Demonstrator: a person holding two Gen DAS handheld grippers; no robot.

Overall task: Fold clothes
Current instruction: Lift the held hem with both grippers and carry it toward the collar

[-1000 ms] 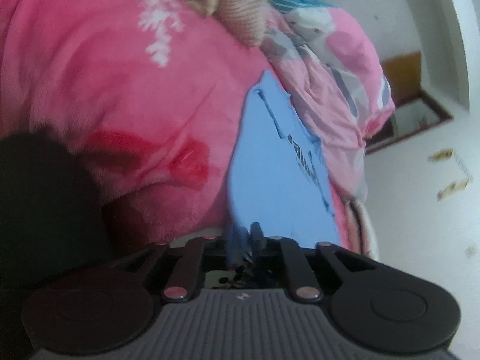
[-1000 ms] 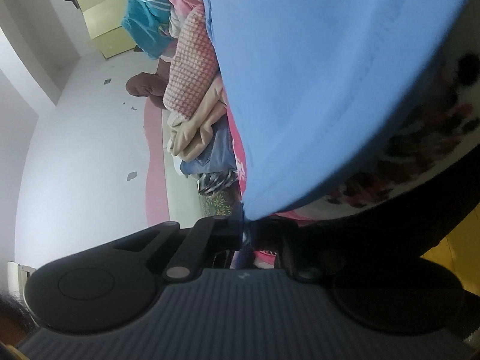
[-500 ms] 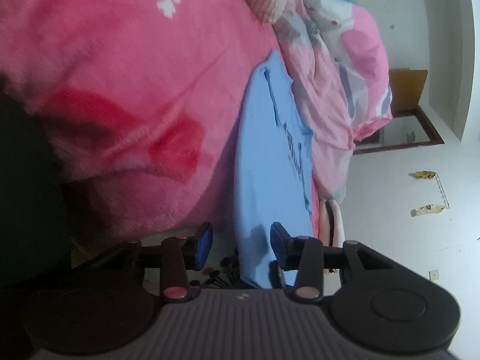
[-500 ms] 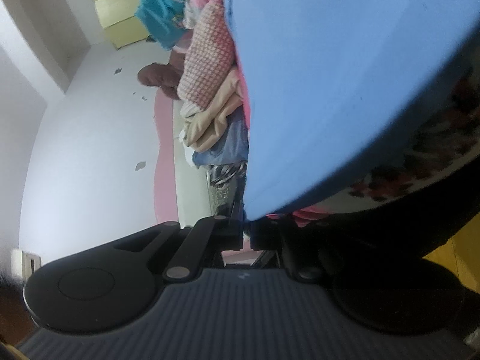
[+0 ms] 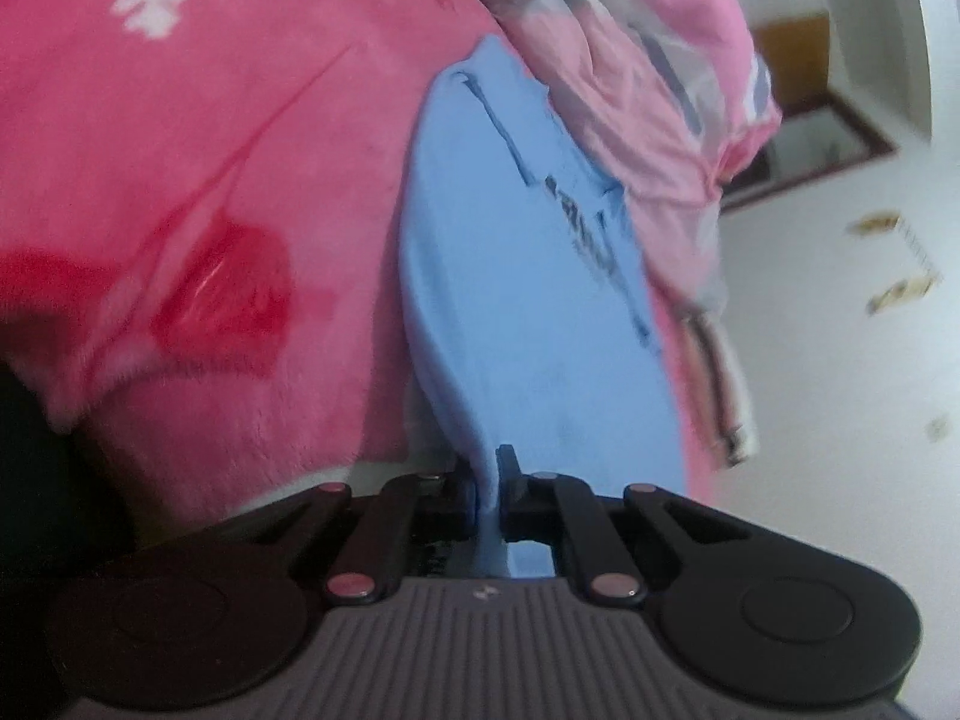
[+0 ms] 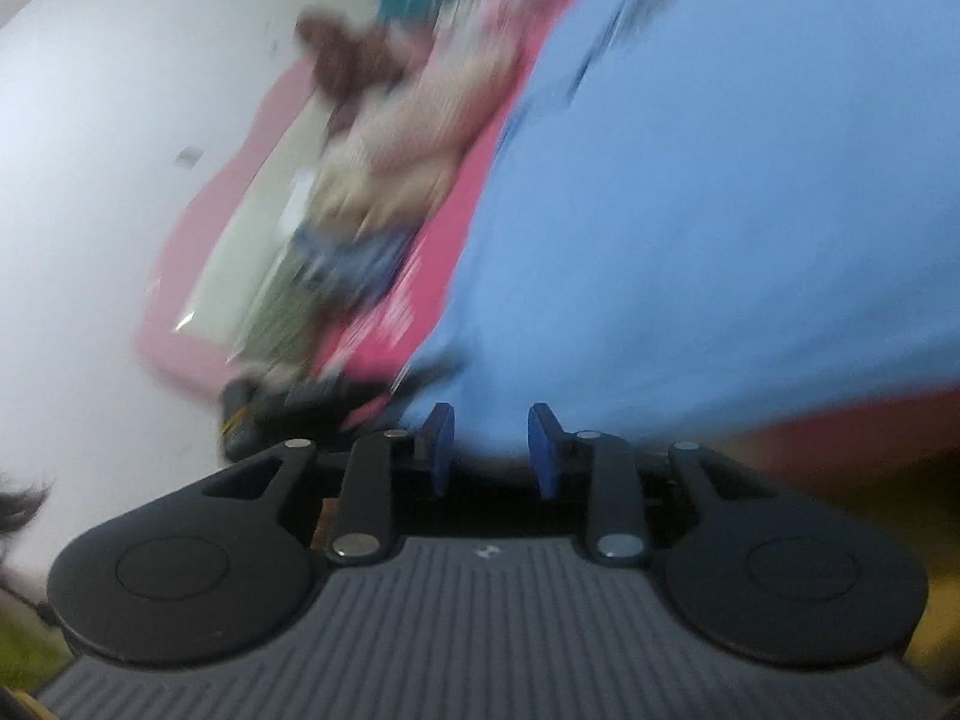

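One big pink blanket (image 5: 228, 192) covers the bed, and I use it as my marker for everything else. It is soft and flat enough to lay clothes on.

On the blanket, along its right side, lies the blue shirt (image 5: 528, 276) with dark letters on it. It looks spread long and thin, so I think it is partly folded or being pulled straight. I cannot tell which.

Past the shirt, farther right of the blanket, sits a bunched quilt (image 5: 648, 90) in pink and grey.

My left gripper (image 5: 491, 489) is at the blanket's near edge. Its fingers are pinched tight on the shirt's hem so the cloth does not slip.

My right gripper (image 6: 491, 450) is blurry. Its blue pads (image 6: 441, 447) stand apart with nothing between them, just at the shirt's edge.
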